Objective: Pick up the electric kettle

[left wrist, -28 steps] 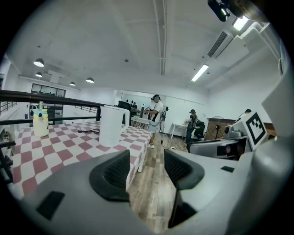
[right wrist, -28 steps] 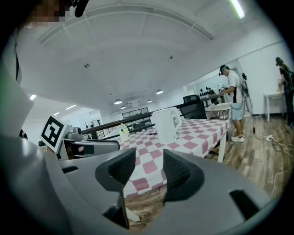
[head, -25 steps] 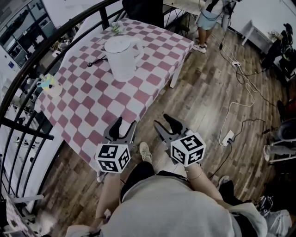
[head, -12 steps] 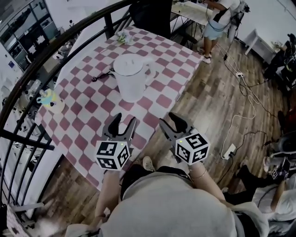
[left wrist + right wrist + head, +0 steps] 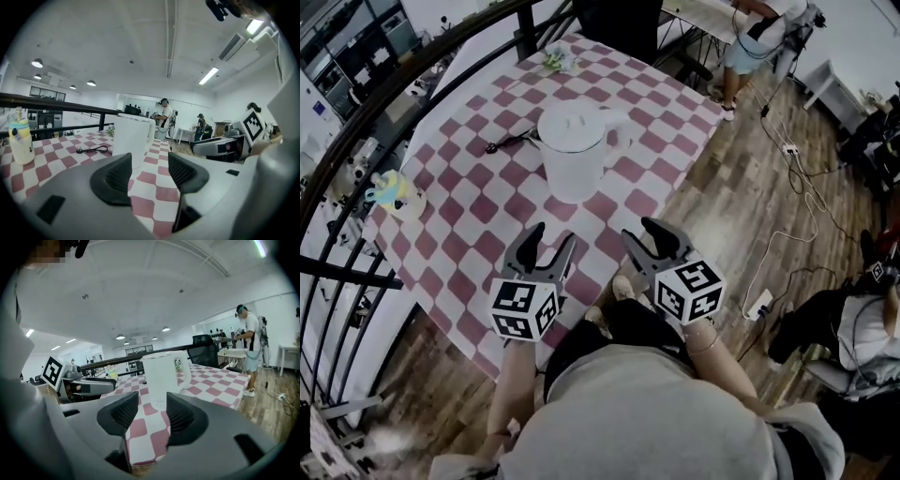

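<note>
Toward the far middle of the checkered desk [image 5: 478,211] stands the white electric kettle [image 5: 573,155], upright, handle to its right. Left gripper [image 5: 551,236] and right gripper [image 5: 645,234] hover over the near edge, fingers apart and empty. This looks like the approach; next, reach farther and close on the handle.

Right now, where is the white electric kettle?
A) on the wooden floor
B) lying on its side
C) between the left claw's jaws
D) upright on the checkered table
D: the kettle stands upright on the checkered table, lid on top.
</note>
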`<action>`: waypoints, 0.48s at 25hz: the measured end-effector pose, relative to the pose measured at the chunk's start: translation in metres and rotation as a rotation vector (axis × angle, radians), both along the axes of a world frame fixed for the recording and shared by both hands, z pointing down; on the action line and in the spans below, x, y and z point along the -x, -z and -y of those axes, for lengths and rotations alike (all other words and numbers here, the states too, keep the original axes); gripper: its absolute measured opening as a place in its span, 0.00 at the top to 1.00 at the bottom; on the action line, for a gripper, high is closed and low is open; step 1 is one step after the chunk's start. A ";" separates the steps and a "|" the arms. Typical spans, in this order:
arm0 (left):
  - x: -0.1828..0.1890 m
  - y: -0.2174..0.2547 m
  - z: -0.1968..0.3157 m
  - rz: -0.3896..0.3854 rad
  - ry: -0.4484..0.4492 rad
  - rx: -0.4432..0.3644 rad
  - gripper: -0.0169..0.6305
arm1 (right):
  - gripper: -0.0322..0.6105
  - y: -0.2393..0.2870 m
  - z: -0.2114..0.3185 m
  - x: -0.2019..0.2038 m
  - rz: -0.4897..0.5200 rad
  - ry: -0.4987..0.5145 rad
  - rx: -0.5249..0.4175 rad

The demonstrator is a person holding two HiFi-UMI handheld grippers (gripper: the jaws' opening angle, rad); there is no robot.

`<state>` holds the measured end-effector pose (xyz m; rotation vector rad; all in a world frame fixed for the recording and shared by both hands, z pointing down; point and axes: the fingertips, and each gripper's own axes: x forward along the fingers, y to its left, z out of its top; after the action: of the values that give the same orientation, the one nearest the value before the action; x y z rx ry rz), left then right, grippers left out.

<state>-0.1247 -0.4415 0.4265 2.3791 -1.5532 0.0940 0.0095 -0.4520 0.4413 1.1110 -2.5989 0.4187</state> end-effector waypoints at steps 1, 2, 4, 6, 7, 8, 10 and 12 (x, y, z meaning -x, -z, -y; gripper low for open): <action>0.000 0.000 0.003 0.019 -0.014 -0.001 0.60 | 0.67 -0.001 0.005 0.003 -0.006 0.013 -0.002; 0.001 0.000 0.006 0.031 -0.024 -0.001 0.59 | 0.67 -0.001 0.010 0.006 -0.013 0.025 -0.006; 0.005 0.002 0.014 0.039 -0.022 -0.003 0.59 | 0.67 -0.001 0.022 0.008 -0.017 0.035 -0.011; 0.010 0.002 0.023 0.042 -0.001 -0.004 0.59 | 0.67 0.000 0.035 0.007 -0.010 0.034 -0.015; 0.013 0.000 0.027 0.043 0.011 -0.002 0.59 | 0.67 0.000 0.042 0.007 -0.006 0.033 -0.015; 0.016 -0.002 0.032 0.044 0.024 0.002 0.59 | 0.67 -0.001 0.049 0.006 -0.002 0.033 -0.016; 0.020 -0.006 0.042 0.047 0.045 0.013 0.58 | 0.67 -0.001 0.064 0.004 0.001 0.035 -0.015; 0.023 -0.012 0.051 0.048 0.062 0.028 0.57 | 0.67 -0.003 0.079 0.001 -0.003 0.041 -0.012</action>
<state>-0.1480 -0.4923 0.4381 2.3209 -1.6351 0.1594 0.0084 -0.5307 0.4441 1.0597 -2.6203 0.3927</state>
